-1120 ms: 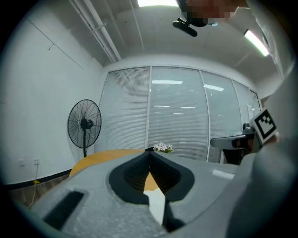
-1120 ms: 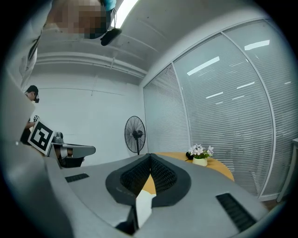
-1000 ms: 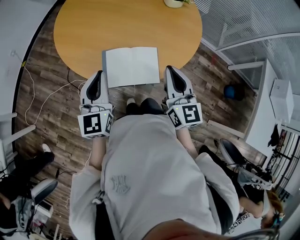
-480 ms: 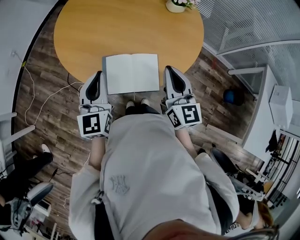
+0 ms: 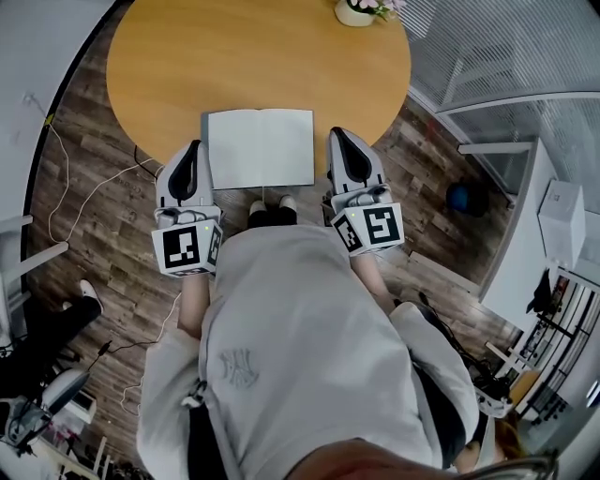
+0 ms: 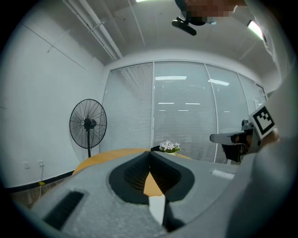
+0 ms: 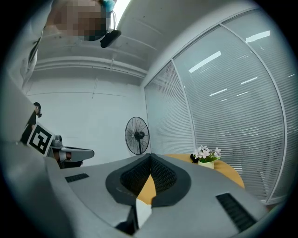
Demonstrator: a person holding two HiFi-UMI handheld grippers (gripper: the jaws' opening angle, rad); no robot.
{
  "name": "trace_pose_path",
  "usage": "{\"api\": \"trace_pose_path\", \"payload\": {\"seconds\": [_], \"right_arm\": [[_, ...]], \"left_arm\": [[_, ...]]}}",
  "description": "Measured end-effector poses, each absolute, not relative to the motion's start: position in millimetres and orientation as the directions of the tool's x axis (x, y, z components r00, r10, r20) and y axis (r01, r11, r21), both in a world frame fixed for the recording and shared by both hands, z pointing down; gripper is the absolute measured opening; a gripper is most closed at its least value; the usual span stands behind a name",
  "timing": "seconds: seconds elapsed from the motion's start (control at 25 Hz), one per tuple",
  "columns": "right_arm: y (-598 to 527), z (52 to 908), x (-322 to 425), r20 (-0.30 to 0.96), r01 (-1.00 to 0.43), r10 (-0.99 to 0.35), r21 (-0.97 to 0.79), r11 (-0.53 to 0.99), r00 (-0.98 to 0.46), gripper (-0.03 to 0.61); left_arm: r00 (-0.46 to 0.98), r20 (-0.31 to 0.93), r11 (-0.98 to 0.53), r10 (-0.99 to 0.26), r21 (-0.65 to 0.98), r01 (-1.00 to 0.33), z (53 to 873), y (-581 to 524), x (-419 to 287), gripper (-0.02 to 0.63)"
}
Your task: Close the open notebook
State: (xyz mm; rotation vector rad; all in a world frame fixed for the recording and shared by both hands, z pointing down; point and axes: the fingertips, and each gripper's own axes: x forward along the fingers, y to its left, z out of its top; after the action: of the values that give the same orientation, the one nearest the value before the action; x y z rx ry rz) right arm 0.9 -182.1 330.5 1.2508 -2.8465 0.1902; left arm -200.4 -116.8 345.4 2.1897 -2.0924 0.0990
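- Wood-plank floor (image 5: 94, 244) noted underfoot, with a round wooden tabletop (image 5: 169, 66) ahead and a glass wall with blinds (image 6: 181, 111) behind it.
- Found the open notebook (image 5: 261, 148) lying flat, blank white pages up, spine running away from the person, at the near edge of the tabletop, roughly centred on that edge.
- Near corners of the notebook seem to reach the rim or jut just past it; cannot confirm which.
- Located the left gripper (image 5: 194, 147) just beside the notebook's left edge, over the near rim of the tabletop, pointing towards the far edge. Jaws fully closed, tips meeting, nothing clamped, as confirmed in the left gripper view (image 6: 150, 152).
- Located the right gripper (image 5: 337, 137) just beside the notebook's right edge, likewise over the near rim. Jaws closed tip to tip and holding nothing, per the right gripper view (image 7: 150, 155).
- No contact visible between either gripper and the pages.
- Recorded a small pot of white flowers (image 5: 361, 9) at the far right edge of the tabletop, well apart from the notebook.
- Recorded a standing fan (image 6: 88, 123) on the floor beyond the table, against the white wall.
- Noted a thin cable (image 5: 84, 202) trailing across the floor to the left.
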Motion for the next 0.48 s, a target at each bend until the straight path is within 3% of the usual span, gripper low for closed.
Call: {"api": "trace_pose_path", "payload": {"seconds": [0.48], "right_arm": [[-185.5, 339.0, 2.7, 0.095, -0.719, -0.713, -0.111, 0.686, -0.695, -0.008]], "left_arm": [[0.054, 0.218, -0.036, -0.974, 0.086, -0.996, 367.4, -110.9, -213.4, 0.015]]}}
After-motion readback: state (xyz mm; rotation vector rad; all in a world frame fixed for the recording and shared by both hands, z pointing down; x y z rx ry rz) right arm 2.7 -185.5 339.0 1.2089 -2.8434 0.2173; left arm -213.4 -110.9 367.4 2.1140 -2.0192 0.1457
